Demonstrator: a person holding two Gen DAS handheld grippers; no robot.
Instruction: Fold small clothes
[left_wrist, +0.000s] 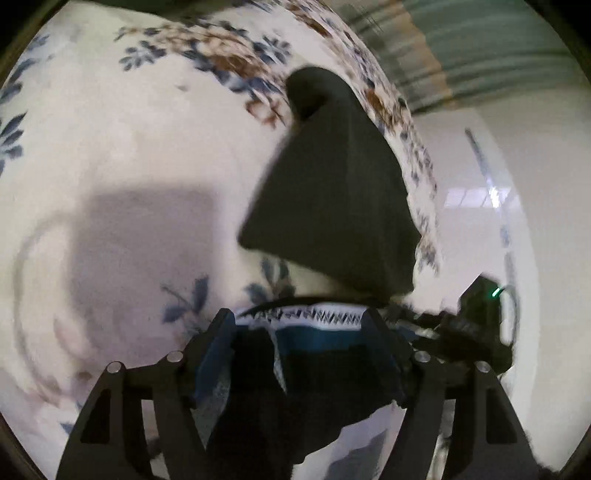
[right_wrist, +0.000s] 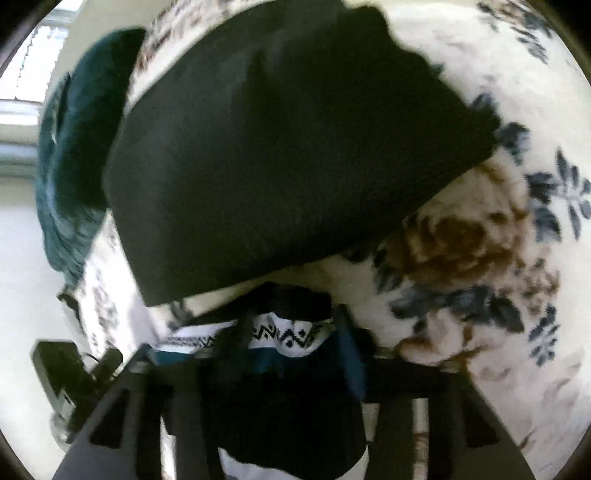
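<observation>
Spread apart, left tongs (left_wrist: 299, 325) and right tongs (right_wrist: 280, 343), small patterned garment (left_wrist: 295, 317) loose between both. Long edge side to side, black folded cloth (left_wrist: 332, 206) just beyond. Left nearer? Cannot tell.

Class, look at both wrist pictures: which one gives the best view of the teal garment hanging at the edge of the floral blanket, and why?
The right wrist view: the teal garment shows there as a long draped shape at the floral blanket's edge, beside the folded black cloth. The left wrist view shows the folded black cloth but no separate teal garment at that edge.
</observation>
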